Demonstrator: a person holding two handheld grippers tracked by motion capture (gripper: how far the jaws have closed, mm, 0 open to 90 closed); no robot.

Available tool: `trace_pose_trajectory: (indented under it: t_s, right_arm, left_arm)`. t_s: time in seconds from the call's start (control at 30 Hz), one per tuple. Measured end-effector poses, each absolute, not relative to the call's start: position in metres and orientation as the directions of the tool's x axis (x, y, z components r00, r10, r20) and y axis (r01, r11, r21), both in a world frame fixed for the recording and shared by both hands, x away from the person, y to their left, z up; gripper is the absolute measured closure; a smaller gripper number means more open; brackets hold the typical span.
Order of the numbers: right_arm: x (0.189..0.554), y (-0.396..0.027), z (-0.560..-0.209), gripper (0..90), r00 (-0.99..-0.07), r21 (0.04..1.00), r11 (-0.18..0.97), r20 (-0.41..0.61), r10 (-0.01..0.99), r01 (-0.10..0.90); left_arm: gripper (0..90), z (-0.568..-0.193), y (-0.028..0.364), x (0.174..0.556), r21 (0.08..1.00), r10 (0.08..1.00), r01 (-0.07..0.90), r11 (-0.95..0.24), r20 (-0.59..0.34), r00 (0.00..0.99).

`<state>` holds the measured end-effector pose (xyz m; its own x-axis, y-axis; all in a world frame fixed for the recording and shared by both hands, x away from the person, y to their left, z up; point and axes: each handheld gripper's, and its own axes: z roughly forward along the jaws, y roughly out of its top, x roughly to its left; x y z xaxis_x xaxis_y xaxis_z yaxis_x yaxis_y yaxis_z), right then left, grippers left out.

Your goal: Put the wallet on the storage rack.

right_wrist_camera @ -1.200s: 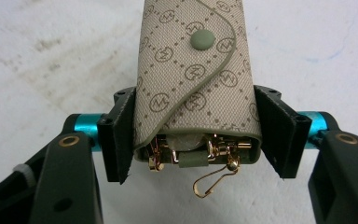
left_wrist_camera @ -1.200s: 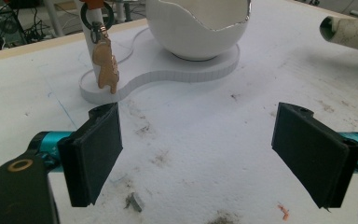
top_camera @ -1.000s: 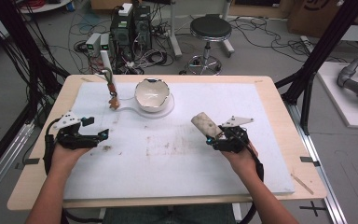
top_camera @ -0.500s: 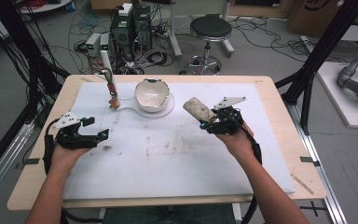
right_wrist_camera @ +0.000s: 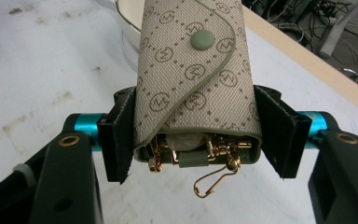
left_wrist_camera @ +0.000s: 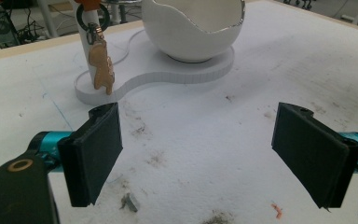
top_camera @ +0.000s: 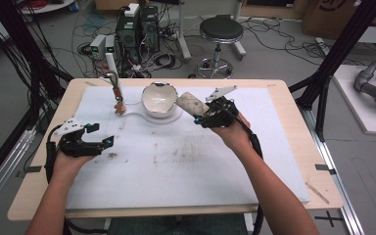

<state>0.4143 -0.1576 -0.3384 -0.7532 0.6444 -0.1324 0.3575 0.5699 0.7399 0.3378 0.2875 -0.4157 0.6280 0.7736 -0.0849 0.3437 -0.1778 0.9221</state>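
My right gripper (top_camera: pixel 201 119) is shut on a beige patterned key pouch (top_camera: pixel 190 103), held above the mat beside the white bowl (top_camera: pixel 159 100). In the right gripper view the key pouch (right_wrist_camera: pixel 193 79) sits squeezed between both pads, snap button up, gold hooks hanging from its near end. My left gripper (top_camera: pixel 103 141) rests low over the mat at the left, open, nothing between its pads (left_wrist_camera: pixel 95 151). Ahead of it stand the bowl (left_wrist_camera: pixel 191 28) on its white base (left_wrist_camera: pixel 168 74) and a post with a tan animal charm (left_wrist_camera: pixel 100 70).
The white mat (top_camera: pixel 186 161) covers most of the wooden table (top_camera: pixel 293 105) and carries dirt smudges. A white post with the charm (top_camera: pixel 120 105) rises left of the bowl. Behind the table are a stool (top_camera: pixel 220 29), electronics boxes and cables on the floor.
My right gripper has carried the key pouch up and toward the far left, from mid-right of the mat to just beside the bowl. The left gripper has stayed put.
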Motion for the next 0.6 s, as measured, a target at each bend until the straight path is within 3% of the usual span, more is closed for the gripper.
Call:
trace_pose_trajectory:
  t_s: [0.6]
  right_arm:
    - [0.447,-0.091,-0.332,36.2,-0.795,0.675,0.661,-0.180,0.579,0.328]
  left_arm:
    - [16.0,-0.416,0.290,0.337,0.922,0.779,0.347,-0.171,-0.089,0.620]
